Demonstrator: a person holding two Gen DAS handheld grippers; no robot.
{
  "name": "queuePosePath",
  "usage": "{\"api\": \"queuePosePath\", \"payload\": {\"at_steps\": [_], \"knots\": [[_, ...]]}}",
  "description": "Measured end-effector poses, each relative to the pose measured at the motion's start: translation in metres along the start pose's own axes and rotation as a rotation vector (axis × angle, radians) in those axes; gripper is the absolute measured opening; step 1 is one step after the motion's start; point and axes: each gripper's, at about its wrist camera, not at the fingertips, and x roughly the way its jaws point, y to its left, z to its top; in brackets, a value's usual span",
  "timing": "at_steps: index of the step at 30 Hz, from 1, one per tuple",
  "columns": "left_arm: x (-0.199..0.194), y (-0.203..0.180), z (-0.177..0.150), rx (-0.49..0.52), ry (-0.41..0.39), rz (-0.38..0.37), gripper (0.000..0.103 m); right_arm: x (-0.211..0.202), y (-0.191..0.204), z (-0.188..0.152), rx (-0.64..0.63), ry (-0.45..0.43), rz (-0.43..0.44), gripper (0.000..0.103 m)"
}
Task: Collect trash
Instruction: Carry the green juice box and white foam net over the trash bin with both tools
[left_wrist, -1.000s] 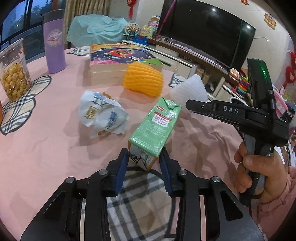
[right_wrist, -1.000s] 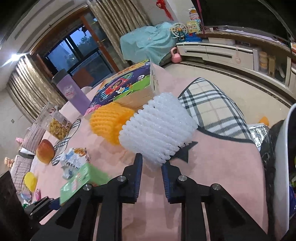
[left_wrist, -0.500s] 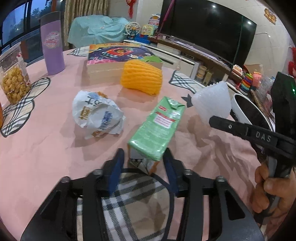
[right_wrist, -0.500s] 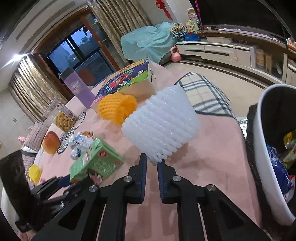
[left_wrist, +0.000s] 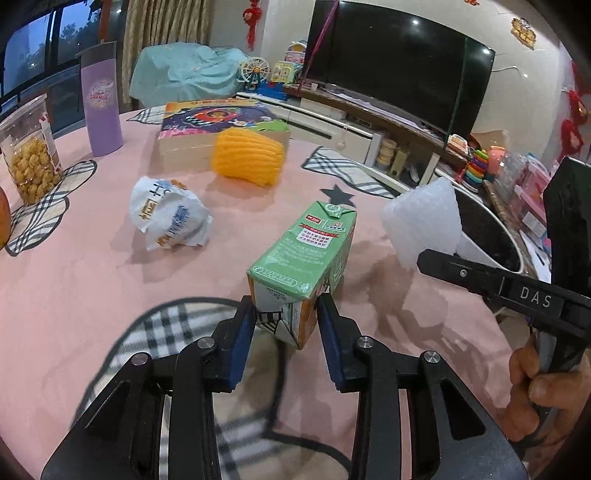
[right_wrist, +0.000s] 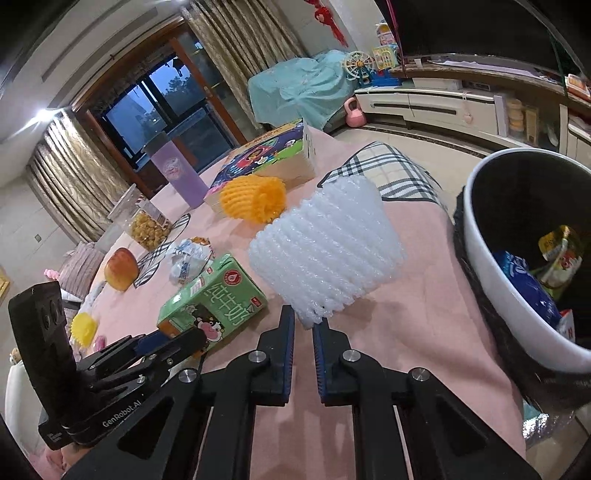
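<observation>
The right gripper (right_wrist: 303, 325) has its jaws nearly together, pinching the lower edge of a white foam net sleeve (right_wrist: 327, 251); they have just been closing on it. The sleeve stands up and away from the pads, clear of the pink tablecloth (right_wrist: 424, 295). Just to the right of the jaws and beyond them sits a white trash bin (right_wrist: 517, 306) with a dark liner, wrappers already lying inside it. Ahead of the sleeve, farther out, an orange foam net (right_wrist: 255, 197) rests against a colourful puzzle box (right_wrist: 266, 155).

The left gripper (left_wrist: 286, 314) holds a green milk carton (left_wrist: 306, 254) by its near end, the blue pads pressed on both sides. The carton reaches forward from the jaws, its near end raised off the cloth. Ahead and to the left of those jaws lies a crumpled white wrapper (left_wrist: 170, 216); farther out stand a purple tumbler (left_wrist: 99, 99) and a jar of snacks (left_wrist: 27, 151). To the right of the left jaws, a hand (left_wrist: 543, 391) grips the other tool's handle
</observation>
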Motion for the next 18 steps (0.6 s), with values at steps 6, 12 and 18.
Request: {"api": "queuePosePath", "payload": {"at_steps": [6,12,18], "knots": [[-0.006,-0.015,-0.001,-0.002,-0.002,-0.031,0.033,-0.020,-0.004,-0.006,-0.002,-0.017,0.002,0.009],[-0.011,-0.039,0.003,0.029,-0.017,-0.055,0.033,-0.038,-0.012,-0.008,0.010,-0.042,-0.007,0.009],[-0.012,-0.063,0.008,0.062,-0.026,-0.079,0.033,-0.056,-0.025,-0.011,0.028,-0.068,-0.030,0.009]]}}
